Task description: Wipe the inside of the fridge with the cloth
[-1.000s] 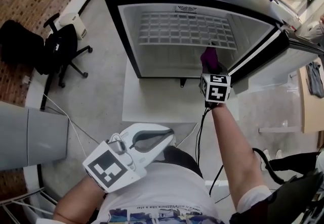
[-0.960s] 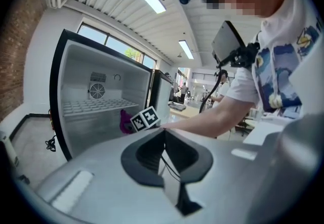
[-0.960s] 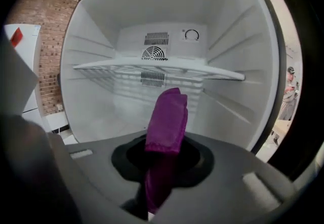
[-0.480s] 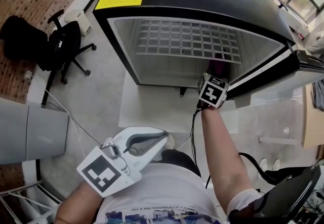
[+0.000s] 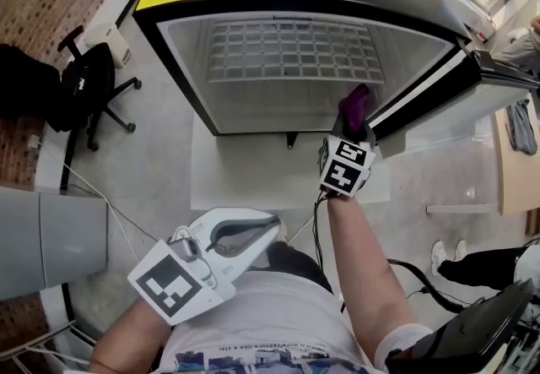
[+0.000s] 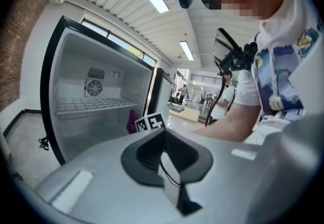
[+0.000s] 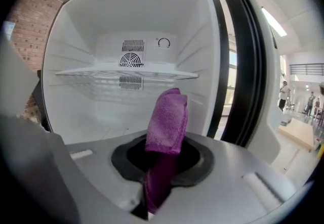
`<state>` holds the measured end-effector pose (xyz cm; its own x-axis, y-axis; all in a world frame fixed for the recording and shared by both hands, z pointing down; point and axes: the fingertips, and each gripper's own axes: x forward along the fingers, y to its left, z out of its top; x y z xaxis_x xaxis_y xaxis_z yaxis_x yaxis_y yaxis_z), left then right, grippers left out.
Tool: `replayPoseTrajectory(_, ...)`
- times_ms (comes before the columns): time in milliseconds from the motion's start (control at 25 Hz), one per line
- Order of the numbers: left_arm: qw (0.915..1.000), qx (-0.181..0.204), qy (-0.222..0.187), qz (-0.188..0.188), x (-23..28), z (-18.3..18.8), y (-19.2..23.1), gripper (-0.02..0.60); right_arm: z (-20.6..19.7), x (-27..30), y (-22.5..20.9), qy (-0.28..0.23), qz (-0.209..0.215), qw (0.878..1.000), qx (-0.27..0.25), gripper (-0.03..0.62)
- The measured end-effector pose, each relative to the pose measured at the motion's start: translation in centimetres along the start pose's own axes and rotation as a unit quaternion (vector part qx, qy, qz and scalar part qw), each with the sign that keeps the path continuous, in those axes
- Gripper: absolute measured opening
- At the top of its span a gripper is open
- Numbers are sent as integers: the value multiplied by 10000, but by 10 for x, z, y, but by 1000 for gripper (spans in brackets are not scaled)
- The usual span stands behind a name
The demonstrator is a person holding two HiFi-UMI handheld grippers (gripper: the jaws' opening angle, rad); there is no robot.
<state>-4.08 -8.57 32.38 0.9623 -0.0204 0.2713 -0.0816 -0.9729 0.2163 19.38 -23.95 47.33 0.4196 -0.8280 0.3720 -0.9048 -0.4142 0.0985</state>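
I am holding the purple cloth (image 7: 167,122) pinched in my right gripper (image 7: 159,187), its jaws closed tight on the lower end while the folded top is standing upright above them. In the head view this right gripper (image 5: 348,134) is reaching to the right side of the open fridge (image 5: 169,51), and the cloth (image 5: 354,105) is sitting at the mouth of the white interior, below the wire shelf (image 5: 295,51) and near the right wall; I cannot tell whether it is touching anything. My left gripper (image 5: 274,225) is hanging back near my body, well apart from the fridge. In its own view the left gripper (image 6: 165,137) is showing its jaws together with nothing between them.
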Motion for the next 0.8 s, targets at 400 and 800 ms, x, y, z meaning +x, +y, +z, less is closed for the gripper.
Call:
replayPoseTrajectory(400, 9999, -46, 51, -103, -20, -11, -9, 5, -9, -3, -26, 151, -394, 9990, 122, 67)
replayPoseTrajectory(800, 9996, -162, 78, 202, -16, -9, 3, 5, 15, 39, -25, 126, -386, 9991, 158, 67)
